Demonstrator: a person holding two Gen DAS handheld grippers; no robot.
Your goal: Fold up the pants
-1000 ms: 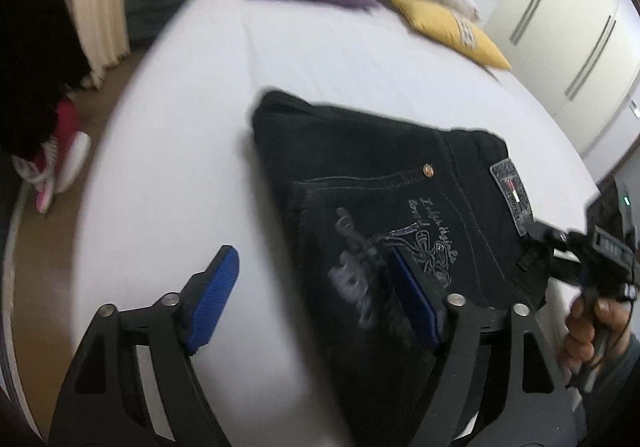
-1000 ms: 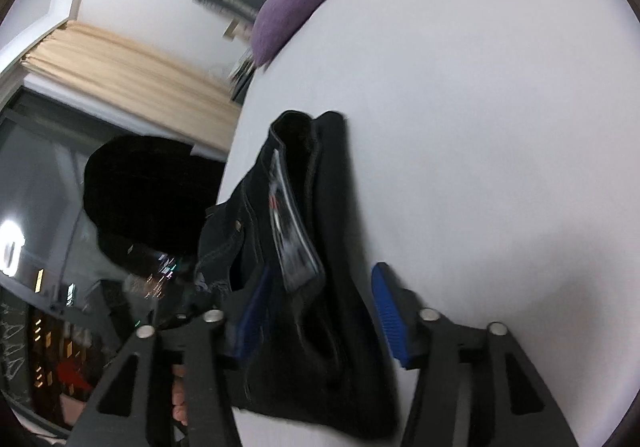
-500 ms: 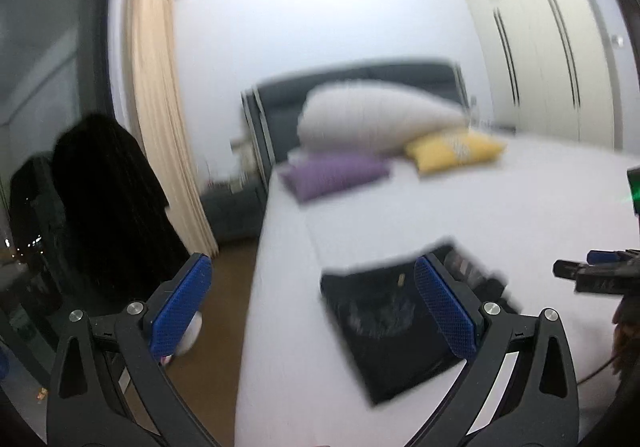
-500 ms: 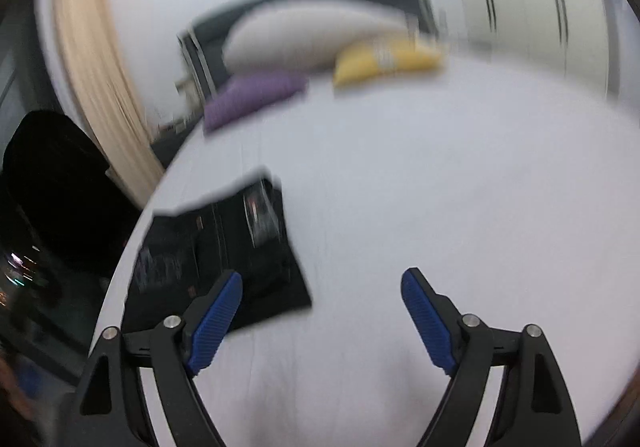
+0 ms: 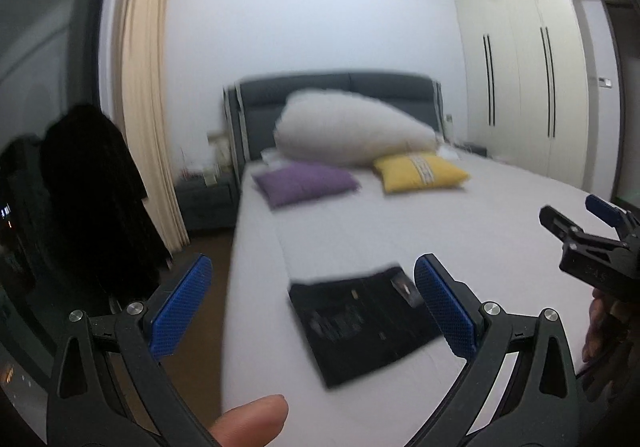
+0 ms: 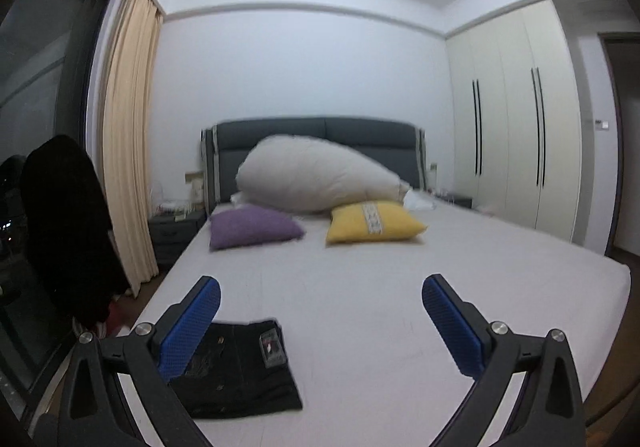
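A smooth white bed (image 6: 400,307) is seen; the folded black denim pants (image 6: 236,371) lie flat, rectangular. Both left claw (image 5: 312,311) and right claw (image 6: 320,323) are held wide, empty.

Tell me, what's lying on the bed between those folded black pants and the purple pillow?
Nothing but bare white sheet. In the right wrist view, the folded black pants sit near the foot of the bed, and the purple pillow lies far up by the headboard.
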